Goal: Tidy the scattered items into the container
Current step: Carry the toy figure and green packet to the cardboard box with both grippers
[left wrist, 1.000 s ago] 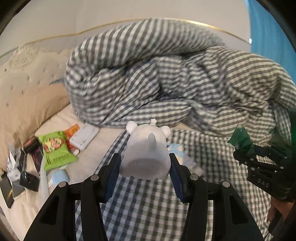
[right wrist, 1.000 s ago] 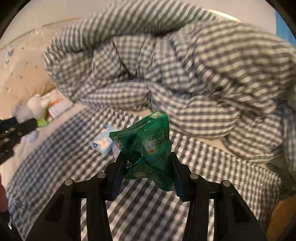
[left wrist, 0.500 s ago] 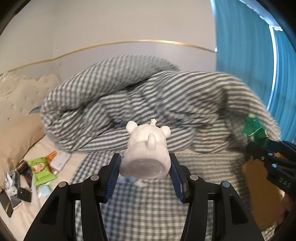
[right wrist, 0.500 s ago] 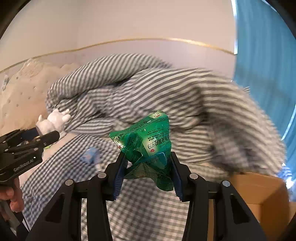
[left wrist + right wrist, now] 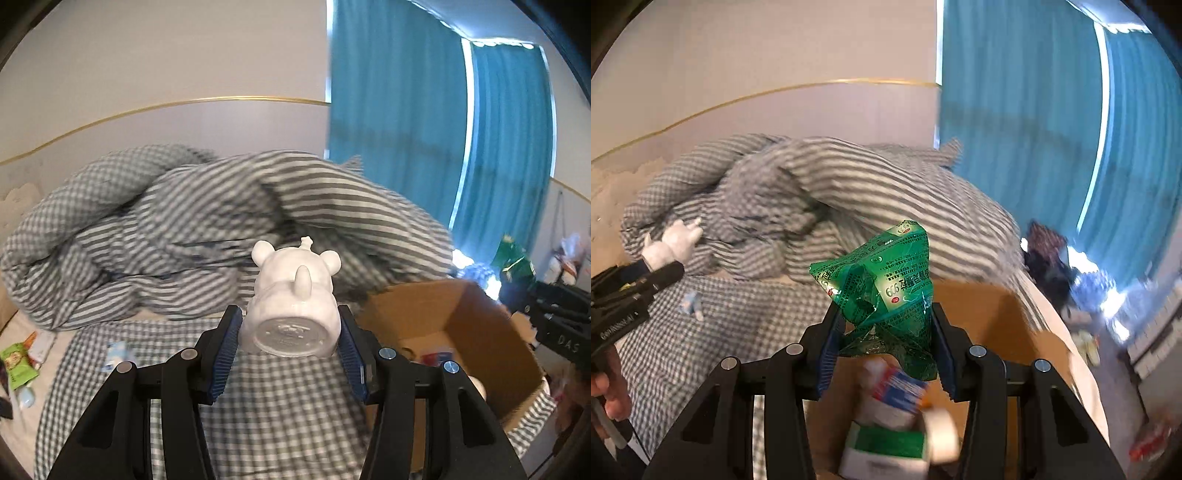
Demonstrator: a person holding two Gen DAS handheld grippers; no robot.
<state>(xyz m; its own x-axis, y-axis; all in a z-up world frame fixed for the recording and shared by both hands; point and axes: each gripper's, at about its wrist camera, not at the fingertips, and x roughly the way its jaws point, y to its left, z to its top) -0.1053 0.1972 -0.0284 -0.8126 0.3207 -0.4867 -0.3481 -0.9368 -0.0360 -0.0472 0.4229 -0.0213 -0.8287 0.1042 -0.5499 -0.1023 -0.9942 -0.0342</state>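
Note:
My left gripper (image 5: 290,334) is shut on a white ceramic animal figurine (image 5: 293,299), held base toward the camera above the checked bedsheet. An open cardboard box (image 5: 476,328) stands to its right. The right gripper (image 5: 884,332) is shut on a crumpled green packet (image 5: 886,291) and hangs over the open box (image 5: 993,332), where several packages (image 5: 886,417) lie inside. In the left wrist view the right gripper (image 5: 532,291) with the green packet (image 5: 513,258) shows at the far right. The right wrist view has the left gripper (image 5: 665,271) and the figurine (image 5: 670,245) at its left edge.
A rumpled grey checked duvet (image 5: 184,229) is heaped across the back of the bed. A green snack bag (image 5: 16,365) and other small items lie at the bed's left edge. Blue curtains (image 5: 406,129) hang behind at the right. A small blue item (image 5: 690,302) lies on the sheet.
Both grippers have swung to the right and risen, still holding the figurine and the green packet. The cardboard box has come into view, and the right gripper now hangs over it.

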